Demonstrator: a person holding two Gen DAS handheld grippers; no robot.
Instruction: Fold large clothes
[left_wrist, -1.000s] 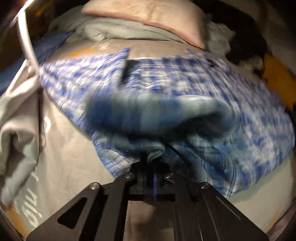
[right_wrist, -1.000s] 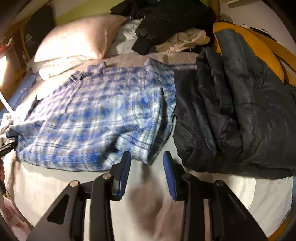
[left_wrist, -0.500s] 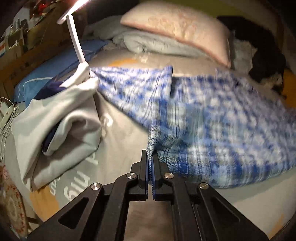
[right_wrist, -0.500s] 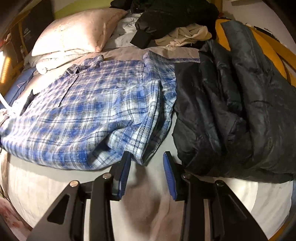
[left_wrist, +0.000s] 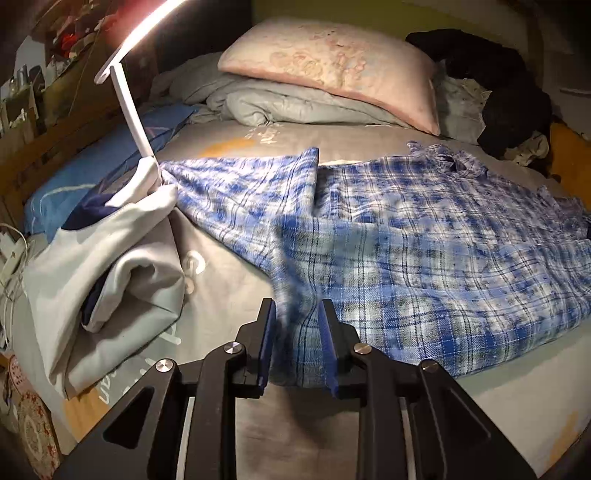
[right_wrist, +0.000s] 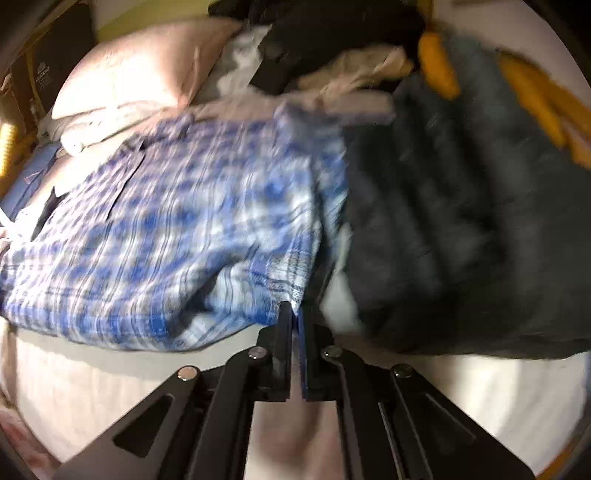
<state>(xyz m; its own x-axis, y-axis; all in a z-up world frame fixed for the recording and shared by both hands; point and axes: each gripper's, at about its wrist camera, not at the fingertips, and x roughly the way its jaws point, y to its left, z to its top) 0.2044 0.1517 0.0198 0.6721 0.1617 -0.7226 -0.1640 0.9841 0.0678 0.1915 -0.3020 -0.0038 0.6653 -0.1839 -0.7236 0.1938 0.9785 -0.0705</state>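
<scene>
The left gripper (left_wrist: 295, 345) has just been opening, a blurred fold of the plaid shirt (left_wrist: 424, 266) loose between its fingers. The right gripper (right_wrist: 294, 325) has just closed, clamped on the shirt's hem (blurred). The shirt lies spread across the bed (left_wrist: 229, 266), a dark jacket (right_wrist: 461, 229) beside it, a pillow (left_wrist: 332, 62) beyond.

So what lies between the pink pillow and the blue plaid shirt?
In the left wrist view, a crumpled grey blanket under the pink pillow, then a bare strip of grey bedsheet before the blue plaid shirt.
</scene>
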